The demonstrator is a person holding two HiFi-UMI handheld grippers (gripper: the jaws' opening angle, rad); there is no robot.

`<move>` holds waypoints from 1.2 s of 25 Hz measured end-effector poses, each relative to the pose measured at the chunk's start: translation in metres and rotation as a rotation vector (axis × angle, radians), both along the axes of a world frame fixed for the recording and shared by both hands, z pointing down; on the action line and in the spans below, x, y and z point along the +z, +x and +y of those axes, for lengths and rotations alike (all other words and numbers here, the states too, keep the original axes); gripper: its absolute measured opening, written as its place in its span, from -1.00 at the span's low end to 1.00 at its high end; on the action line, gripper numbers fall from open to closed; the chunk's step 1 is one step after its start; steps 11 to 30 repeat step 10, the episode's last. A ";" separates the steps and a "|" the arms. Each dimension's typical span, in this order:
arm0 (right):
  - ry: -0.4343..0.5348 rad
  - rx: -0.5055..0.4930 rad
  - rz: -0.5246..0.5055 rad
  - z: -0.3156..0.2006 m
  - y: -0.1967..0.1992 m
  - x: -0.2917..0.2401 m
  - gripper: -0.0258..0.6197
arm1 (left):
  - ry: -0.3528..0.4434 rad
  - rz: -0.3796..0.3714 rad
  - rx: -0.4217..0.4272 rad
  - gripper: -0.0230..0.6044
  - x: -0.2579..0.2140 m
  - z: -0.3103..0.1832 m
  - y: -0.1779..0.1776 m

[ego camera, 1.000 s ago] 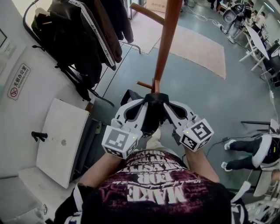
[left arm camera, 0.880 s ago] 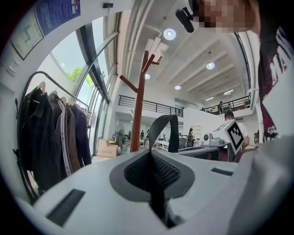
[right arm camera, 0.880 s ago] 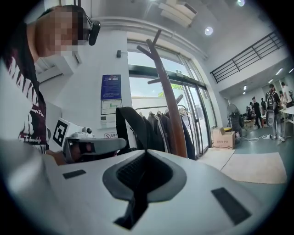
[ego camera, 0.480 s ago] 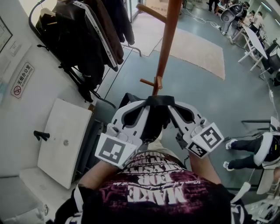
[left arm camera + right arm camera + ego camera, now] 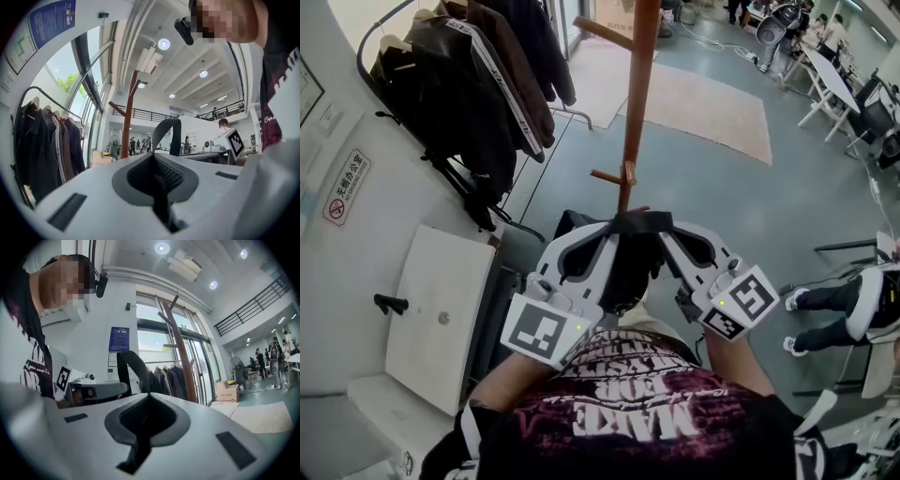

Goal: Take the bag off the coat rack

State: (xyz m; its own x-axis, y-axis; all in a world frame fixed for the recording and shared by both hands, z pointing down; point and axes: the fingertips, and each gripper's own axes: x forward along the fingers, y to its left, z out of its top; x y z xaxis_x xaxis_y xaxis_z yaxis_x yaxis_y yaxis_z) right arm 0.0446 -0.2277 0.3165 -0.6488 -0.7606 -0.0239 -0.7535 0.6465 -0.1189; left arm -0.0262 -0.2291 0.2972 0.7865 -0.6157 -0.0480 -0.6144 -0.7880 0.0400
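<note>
Both pairs of jaws are pressed together, and each pinches the black strap [image 5: 639, 219] of the bag [image 5: 628, 267]. In the head view your left gripper [image 5: 615, 225] and your right gripper [image 5: 662, 225] meet tip to tip just in front of your chest, with the strap stretched across between them and the dark bag hanging below it, between the two white gripper bodies. Your left gripper view shows its jaws [image 5: 152, 157] closed, with the strap [image 5: 174, 136] arching up from the tips; the marker cube [image 5: 236, 142] of the other gripper shows at the right. Your right gripper view shows the same: closed jaws [image 5: 149, 397], the strap [image 5: 125, 373] rising just left of the tips, and the left gripper [image 5: 93, 389] beside it. The brown wooden coat rack [image 5: 636, 94] stands right behind the bag, and the strap sits below its low pegs [image 5: 609, 175], close to the pole; you cannot tell from these views whether the strap touches the pole. Dark coats [image 5: 478, 84] hang on a rail to your left, well apart from the bag. A white board [image 5: 441, 309] lies on the floor at your left, and a pale rug [image 5: 703, 98] lies beyond the rack.
</note>
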 end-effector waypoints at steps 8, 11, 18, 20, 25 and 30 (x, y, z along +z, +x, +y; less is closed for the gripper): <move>-0.037 0.006 0.039 0.006 0.006 0.009 -0.89 | -0.027 0.003 0.012 -0.90 0.009 0.006 0.007; -0.042 0.010 0.041 0.005 0.007 0.010 -0.89 | -0.029 0.005 0.017 -0.90 0.010 0.004 0.009; -0.042 0.010 0.041 0.005 0.007 0.010 -0.89 | -0.029 0.005 0.017 -0.90 0.010 0.004 0.009; -0.042 0.010 0.041 0.005 0.007 0.010 -0.89 | -0.029 0.005 0.017 -0.90 0.010 0.004 0.009; -0.042 0.010 0.041 0.005 0.007 0.010 -0.89 | -0.029 0.005 0.017 -0.90 0.010 0.004 0.009; -0.042 0.010 0.041 0.005 0.007 0.010 -0.89 | -0.029 0.005 0.017 -0.90 0.010 0.004 0.009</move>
